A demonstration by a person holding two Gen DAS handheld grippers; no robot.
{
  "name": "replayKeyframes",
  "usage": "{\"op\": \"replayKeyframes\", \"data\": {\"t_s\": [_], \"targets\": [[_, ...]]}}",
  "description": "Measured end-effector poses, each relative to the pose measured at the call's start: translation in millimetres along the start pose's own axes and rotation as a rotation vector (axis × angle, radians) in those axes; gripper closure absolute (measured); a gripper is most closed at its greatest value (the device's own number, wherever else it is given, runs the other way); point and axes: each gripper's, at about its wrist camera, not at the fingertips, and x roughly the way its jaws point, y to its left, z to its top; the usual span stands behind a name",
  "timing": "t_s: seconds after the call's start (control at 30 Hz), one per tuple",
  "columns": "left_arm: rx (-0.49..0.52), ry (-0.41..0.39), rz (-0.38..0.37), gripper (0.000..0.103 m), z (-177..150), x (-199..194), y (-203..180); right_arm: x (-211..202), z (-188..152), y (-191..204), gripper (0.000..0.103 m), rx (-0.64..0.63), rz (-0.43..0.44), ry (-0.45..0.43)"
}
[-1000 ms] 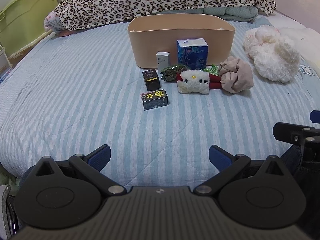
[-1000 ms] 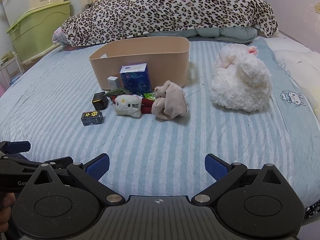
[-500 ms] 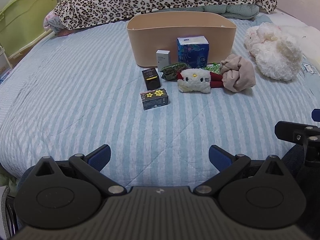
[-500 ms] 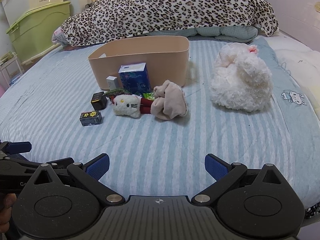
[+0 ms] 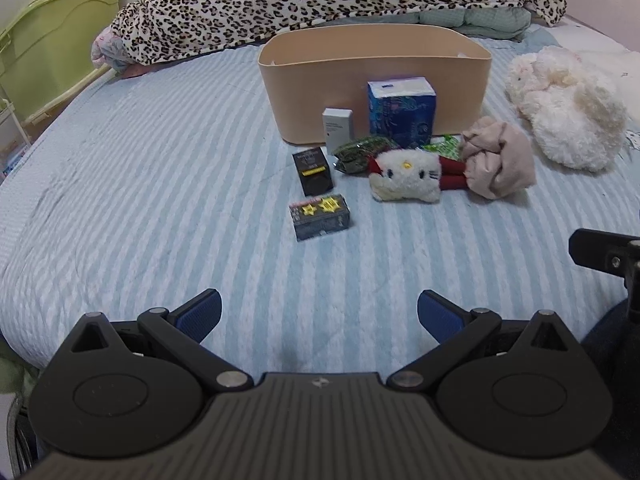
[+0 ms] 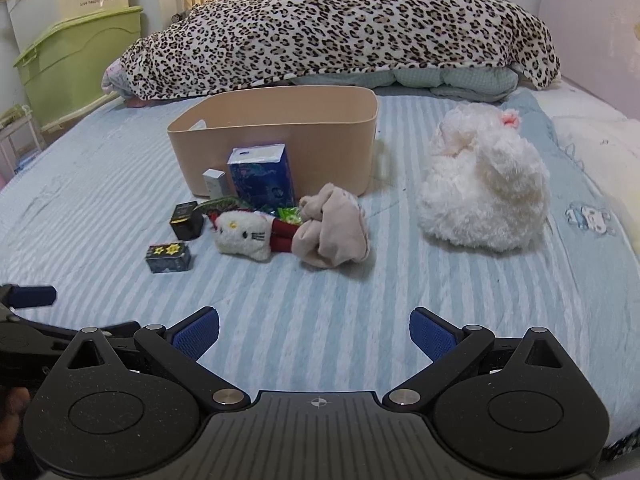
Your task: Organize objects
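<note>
A beige bin [image 5: 374, 68] [image 6: 280, 136] stands on the striped bed. In front of it lie a blue tissue pack [image 5: 400, 110] [image 6: 262, 176], a small white box [image 5: 338, 125], a black box [image 5: 313, 167] [image 6: 185, 220], a dark box with yellow stars [image 5: 320, 216] [image 6: 168, 258], a green packet [image 5: 360, 152], a Hello Kitty plush [image 5: 406, 176] [image 6: 244, 234] and a beige cloth [image 5: 498, 156] [image 6: 334, 230]. My left gripper [image 5: 319, 316] and right gripper [image 6: 314, 332] are open and empty, well short of the objects.
A large white plush [image 5: 568, 108] [image 6: 484, 192] lies to the right of the bin. A leopard blanket [image 6: 340, 28] is heaped at the far end of the bed. Green storage boxes [image 6: 76, 64] stand off the bed at left.
Both grippers have moved a little forward toward the objects; both stay open.
</note>
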Motion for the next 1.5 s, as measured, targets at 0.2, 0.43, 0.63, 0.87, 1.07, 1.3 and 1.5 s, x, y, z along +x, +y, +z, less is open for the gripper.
{"op": "replayKeyframes", "data": {"t_s": [0.2, 0.43, 0.63, 0.87, 1.07, 1.3, 1.5], "targets": [[-0.006, 0.013, 0.03, 0.0, 17, 23, 5, 24, 10, 0, 0.0, -0.046, 0.025, 0.007], [-0.037, 0.043, 0.039, 0.0, 33, 62, 10, 63, 24, 3, 0.0, -0.079, 0.038, 0.025], [-0.079, 0.066, 0.039, 0.0, 45, 102, 15, 102, 34, 0, 0.002, -0.076, 0.04, 0.053], [-0.175, 0.106, -0.012, 0.0, 45, 143, 26, 147, 47, -8, 0.007, -0.062, 0.076, 0.108], [-0.152, 0.077, -0.045, 0.003, 44, 142, 32, 162, 44, -9, 0.027, -0.081, 0.03, 0.102], [-0.083, 0.035, -0.059, 0.045, 41, 126, 23, 158, 44, -16, 0.077, -0.058, 0.009, 0.075], [-0.092, 0.024, -0.07, 0.051, 39, 114, 25, 141, 42, -24, 0.088, 0.028, 0.012, 0.048]]}}
